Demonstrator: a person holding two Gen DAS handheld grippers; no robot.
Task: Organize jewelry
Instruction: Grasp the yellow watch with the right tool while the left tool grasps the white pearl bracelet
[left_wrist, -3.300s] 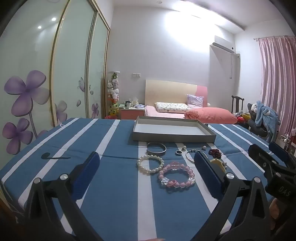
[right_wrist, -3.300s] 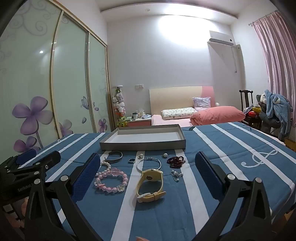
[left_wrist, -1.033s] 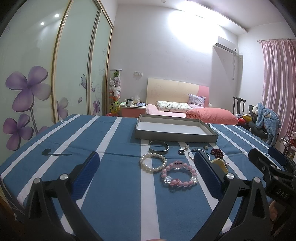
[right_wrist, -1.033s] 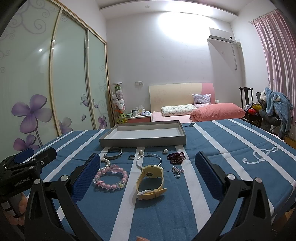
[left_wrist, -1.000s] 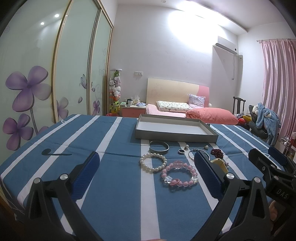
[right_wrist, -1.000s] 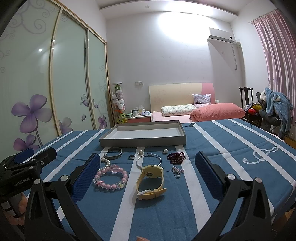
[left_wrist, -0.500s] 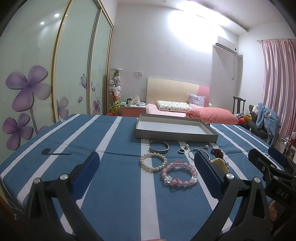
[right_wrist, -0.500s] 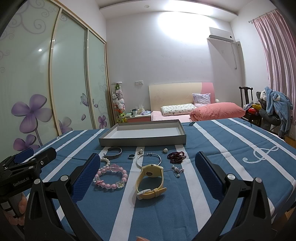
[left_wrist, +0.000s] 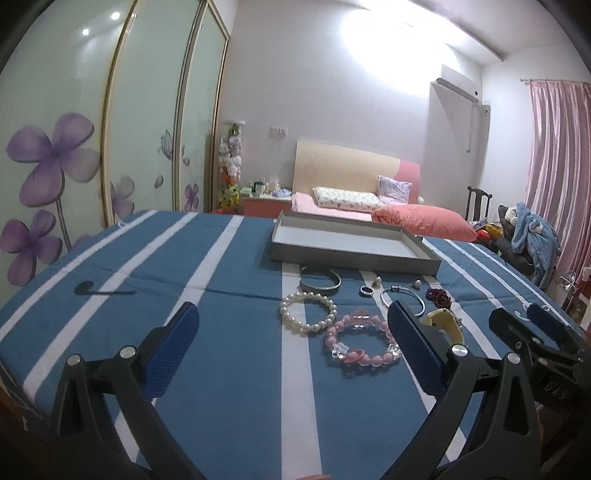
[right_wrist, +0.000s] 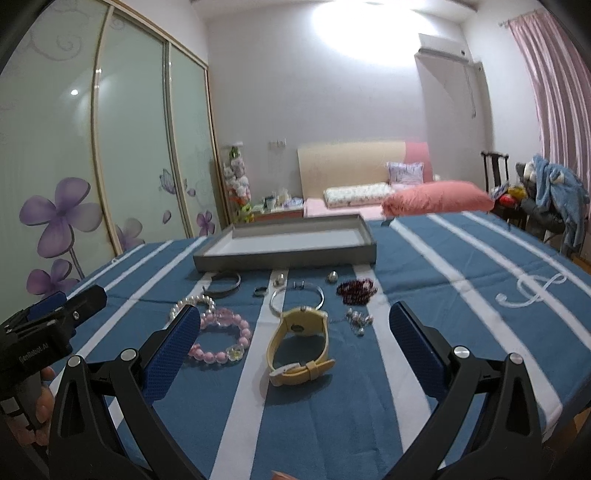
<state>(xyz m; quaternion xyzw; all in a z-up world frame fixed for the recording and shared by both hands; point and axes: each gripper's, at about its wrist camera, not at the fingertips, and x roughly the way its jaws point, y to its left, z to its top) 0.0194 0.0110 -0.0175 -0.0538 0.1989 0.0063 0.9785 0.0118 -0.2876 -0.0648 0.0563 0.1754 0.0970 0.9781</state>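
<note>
Because the jewelry lies loose on the cloth just in front of the empty grey tray (right_wrist: 284, 242), the left gripper (left_wrist: 291, 350) and right gripper (right_wrist: 291, 349) both hover spread and empty short of it, facing the pink bead bracelet (left_wrist: 360, 341) and yellow watch (right_wrist: 299, 345).

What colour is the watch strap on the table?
Pale yellow watch; the right wrist view shows it best.
</note>
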